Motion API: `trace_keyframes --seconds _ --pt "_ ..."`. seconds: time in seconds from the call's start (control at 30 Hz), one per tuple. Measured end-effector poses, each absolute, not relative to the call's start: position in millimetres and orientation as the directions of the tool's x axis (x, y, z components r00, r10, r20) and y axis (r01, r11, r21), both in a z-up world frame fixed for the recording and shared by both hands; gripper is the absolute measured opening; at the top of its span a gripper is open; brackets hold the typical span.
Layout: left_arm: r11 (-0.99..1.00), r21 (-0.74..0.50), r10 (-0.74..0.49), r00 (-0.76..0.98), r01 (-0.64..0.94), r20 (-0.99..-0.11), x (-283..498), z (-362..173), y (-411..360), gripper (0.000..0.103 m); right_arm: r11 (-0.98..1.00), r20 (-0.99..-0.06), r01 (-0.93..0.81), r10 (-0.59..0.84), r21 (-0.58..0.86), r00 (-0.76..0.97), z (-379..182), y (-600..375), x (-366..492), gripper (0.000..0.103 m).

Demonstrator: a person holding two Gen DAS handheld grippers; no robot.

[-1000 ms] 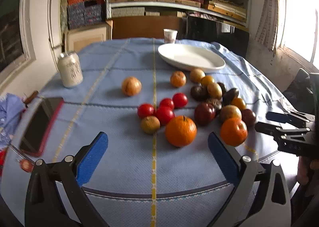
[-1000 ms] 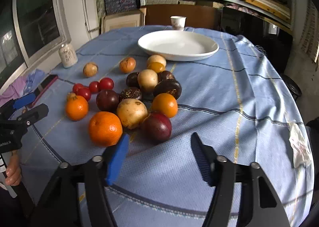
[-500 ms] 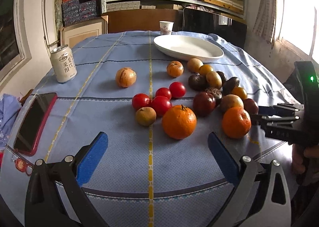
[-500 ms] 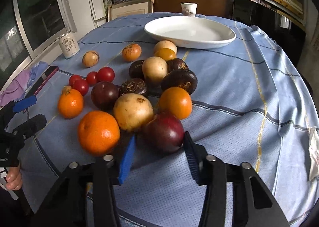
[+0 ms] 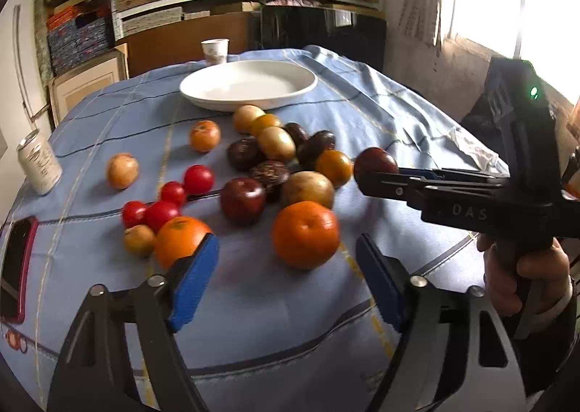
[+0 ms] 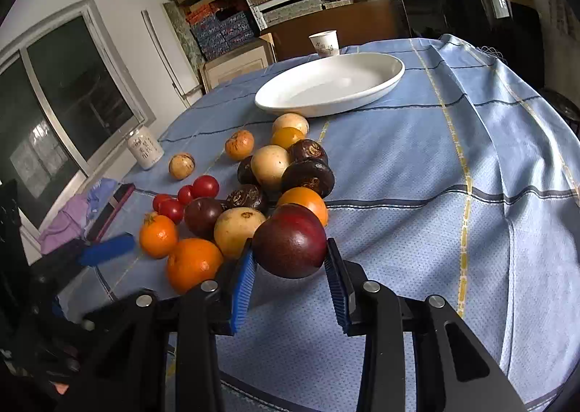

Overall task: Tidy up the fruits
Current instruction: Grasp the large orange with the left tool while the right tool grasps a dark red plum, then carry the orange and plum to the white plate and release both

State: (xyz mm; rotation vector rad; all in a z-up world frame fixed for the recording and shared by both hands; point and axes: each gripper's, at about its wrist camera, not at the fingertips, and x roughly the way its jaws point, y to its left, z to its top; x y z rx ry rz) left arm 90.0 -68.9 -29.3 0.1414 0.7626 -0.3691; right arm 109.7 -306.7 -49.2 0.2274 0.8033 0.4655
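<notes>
The right tongs (image 6: 290,267) squeeze a dark red fruit (image 6: 289,241) between their 2 blue pads, up off the table (image 6: 417,231). The left tongs (image 5: 286,281) are wide apart, near an orange (image 5: 306,234) on the table.

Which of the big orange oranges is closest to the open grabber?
The orange touching the left gripper's left blue pad. The other big orange sits farther forward, between the fingers but clear of both.

A: Where is there room to pass?
B: Bare blue tablecloth (image 6: 453,231) right of the fruit pile (image 6: 275,173).
A: And straight to the white plate (image 6: 384,86)?
B: The pile stands between.
</notes>
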Motion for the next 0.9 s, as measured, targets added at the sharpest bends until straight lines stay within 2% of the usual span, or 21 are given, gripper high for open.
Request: trace_keyframes --seconds 0.6,0.9 --pt "0.919 -0.031 -0.259 0.545 0.392 -0.797 122.0 -49.4 -90.4 0.047 0.841 -0.588 -0.34 0.538 0.42 0.605 -47.9 -318.0 106.1 0.038" --pt "0.914 -0.115 -0.324 0.533 0.388 -0.781 122.0 -44.9 -78.2 0.047 0.858 -0.617 -0.325 0.512 0.397 0.598 -50.0 -314.7 108.2 0.038"
